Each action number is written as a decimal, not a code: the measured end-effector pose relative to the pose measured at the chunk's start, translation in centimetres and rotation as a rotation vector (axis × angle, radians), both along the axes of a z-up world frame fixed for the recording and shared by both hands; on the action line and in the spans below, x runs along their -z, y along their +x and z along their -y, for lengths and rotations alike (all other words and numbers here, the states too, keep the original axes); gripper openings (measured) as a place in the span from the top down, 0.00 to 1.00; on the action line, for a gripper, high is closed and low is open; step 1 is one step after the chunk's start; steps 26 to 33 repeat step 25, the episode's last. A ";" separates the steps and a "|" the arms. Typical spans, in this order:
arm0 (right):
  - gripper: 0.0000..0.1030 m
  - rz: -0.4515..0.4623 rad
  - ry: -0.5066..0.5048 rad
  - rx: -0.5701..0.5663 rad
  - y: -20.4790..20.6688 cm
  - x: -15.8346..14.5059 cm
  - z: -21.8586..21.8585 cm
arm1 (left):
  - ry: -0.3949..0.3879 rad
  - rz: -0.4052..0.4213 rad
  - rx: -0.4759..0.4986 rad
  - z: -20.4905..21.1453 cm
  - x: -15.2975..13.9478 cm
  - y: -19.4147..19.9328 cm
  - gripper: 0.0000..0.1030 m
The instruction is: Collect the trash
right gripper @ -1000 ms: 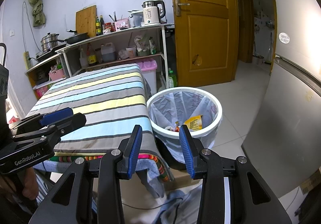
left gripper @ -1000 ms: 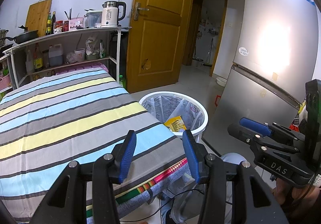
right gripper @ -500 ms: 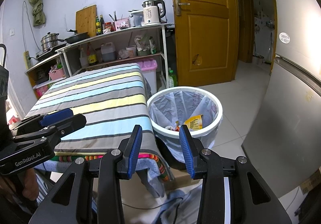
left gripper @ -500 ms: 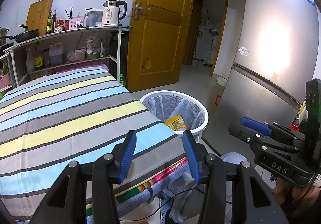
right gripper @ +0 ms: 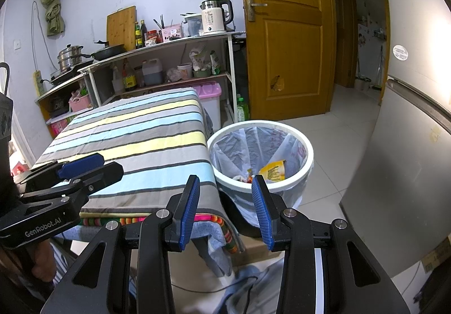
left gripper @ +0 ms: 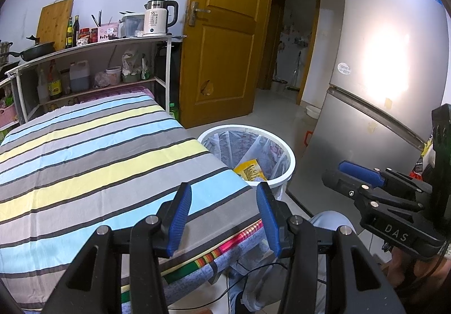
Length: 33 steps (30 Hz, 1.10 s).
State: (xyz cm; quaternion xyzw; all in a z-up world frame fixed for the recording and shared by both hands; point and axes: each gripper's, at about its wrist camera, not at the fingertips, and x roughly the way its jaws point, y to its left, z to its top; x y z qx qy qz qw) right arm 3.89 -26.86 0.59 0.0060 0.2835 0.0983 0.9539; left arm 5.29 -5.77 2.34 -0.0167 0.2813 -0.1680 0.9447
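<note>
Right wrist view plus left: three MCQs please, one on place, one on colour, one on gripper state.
1. The white round bin stands
A. on the striped tablecloth
B. on the floor beside the table
C. on the shelf

2. The wrapper in the bin is
A. yellow
B. green
C. black

3. The right gripper and left gripper are
A. both gripping trash
B. one gripping trash
C. both open and empty

B: its rim sits below the table edge.
A: yellow shows against the liner.
C: nothing lies between either pair of blue pads.
</note>
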 end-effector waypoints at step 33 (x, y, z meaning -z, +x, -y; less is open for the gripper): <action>0.62 -0.001 -0.001 -0.001 0.1 -0.2 -0.1 | 0.010 -0.013 -0.001 0.2 0.8 0.0 0.52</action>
